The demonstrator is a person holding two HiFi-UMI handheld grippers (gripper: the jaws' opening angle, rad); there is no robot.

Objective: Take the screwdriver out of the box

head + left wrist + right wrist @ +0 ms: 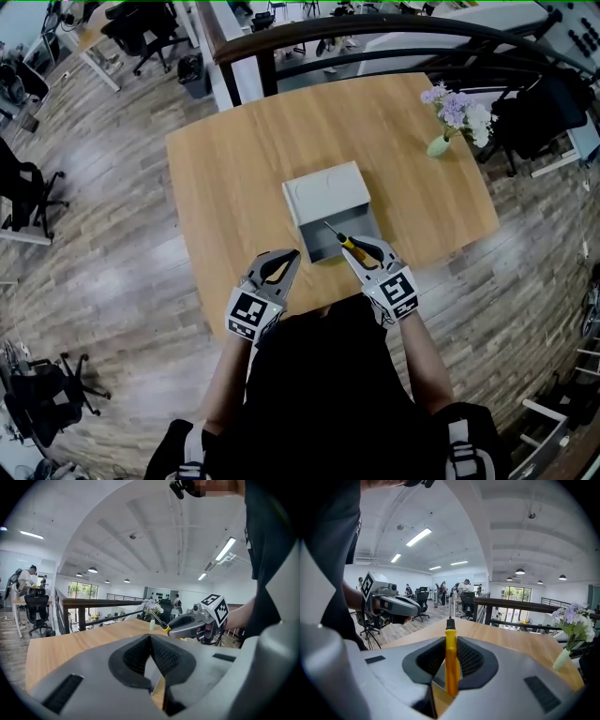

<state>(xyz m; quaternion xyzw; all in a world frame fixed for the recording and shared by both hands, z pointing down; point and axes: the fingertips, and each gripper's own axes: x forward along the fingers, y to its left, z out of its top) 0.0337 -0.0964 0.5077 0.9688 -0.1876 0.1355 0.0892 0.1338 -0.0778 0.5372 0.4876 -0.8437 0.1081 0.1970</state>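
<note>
Box [323, 195] mid table [225, 178], vase [439, 145] far R, screwdriver [345, 242] in R gripper [364, 251] over box's near edge, L gripper [284, 255] to its L

overhead head view, low gripper views

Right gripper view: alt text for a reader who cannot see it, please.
The right hand-held gripper is shut on a yellow-handled screwdriver, shaft pointing away over a wooden table. The left hand-held gripper hangs at left; a vase of flowers stands at right.
</note>
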